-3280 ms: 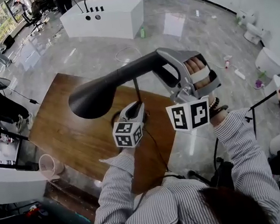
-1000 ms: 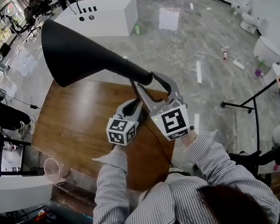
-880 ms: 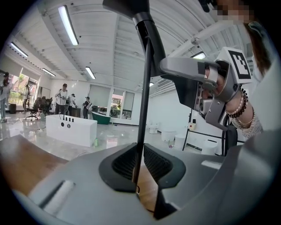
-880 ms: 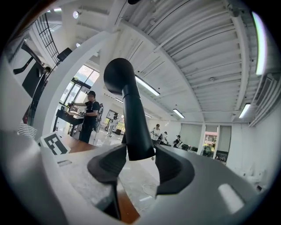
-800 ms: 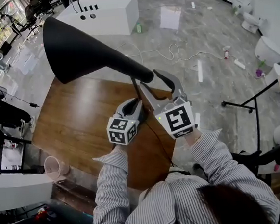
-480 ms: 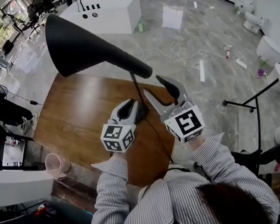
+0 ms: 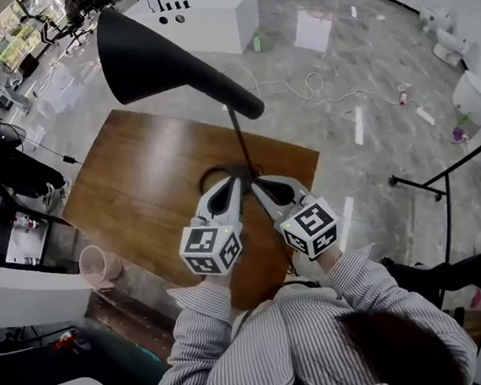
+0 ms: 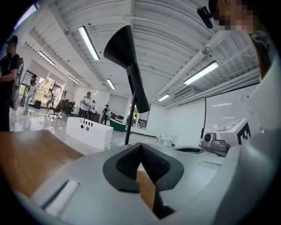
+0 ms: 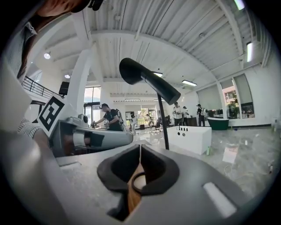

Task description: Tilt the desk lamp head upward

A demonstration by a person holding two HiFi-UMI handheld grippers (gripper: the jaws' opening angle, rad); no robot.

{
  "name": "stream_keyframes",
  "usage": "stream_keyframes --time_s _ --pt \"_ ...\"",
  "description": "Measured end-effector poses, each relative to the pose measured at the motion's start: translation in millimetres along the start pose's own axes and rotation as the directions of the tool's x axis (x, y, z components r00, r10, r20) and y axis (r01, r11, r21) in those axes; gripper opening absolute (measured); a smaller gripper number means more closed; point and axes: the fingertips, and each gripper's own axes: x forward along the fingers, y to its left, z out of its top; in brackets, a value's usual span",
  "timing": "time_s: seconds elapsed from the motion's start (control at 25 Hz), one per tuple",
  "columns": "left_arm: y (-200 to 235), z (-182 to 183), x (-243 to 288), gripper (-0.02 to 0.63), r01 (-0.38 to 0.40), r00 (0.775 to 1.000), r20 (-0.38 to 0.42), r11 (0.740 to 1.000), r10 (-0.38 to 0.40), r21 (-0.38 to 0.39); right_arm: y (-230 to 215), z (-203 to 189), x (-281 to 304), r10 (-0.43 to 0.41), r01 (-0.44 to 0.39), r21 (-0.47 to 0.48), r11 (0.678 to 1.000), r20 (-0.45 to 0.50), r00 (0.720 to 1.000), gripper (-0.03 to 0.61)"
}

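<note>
Both arms in striped sleeves point(image 7: 205, 330) reach forward over the near edge of the wooden worktop point(image 7: 130, 185). The left gripper point(image 7: 234, 182) has its jaws together with nothing between them. Just beside it, the right gripper point(image 7: 257, 183) has its jaws closing, tips almost met, also with nothing between them. Both point at the foot of the lamp, near it but not touching. The lamp stem point(image 7: 241, 141) rises upright from the dark base point(image 7: 210, 179) on the worktop. The black lamp head point(image 7: 155, 47) sits on top, tilted with its wide mouth raised and facing away to the left. Beyond lie a cable point(image 7: 298, 89) on the floor and a white unit point(image 7: 206, 13).
</note>
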Motion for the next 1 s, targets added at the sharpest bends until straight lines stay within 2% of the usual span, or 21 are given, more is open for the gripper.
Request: stream_keyframes --time_s 0.12,0.36,1.0 --pt "-3.0 -10.9 -5.5 0.003 -0.010 1.000 -0.018 1.000 0.010 -0.008 1.0 -7.0 -0.7 -0.003 0.003 0.012 1.000 -0.020 1.000 0.003" --pt "-5.6 -23.9 -12.2 0.003 -0.014 0.998 -0.054 1.000 0.014 -0.008 0.2 -13.4 -0.4 -0.025 0.022 -0.037 0.999 -0.084 0.996 0.002" --pt "-8.4 -31.8 -11.4 0.003 0.015 0.997 -0.077 0.999 -0.017 -0.031 -3.2 -13.2 -9.3 -0.032 0.030 -0.024 0.999 -0.086 0.996 0.002"
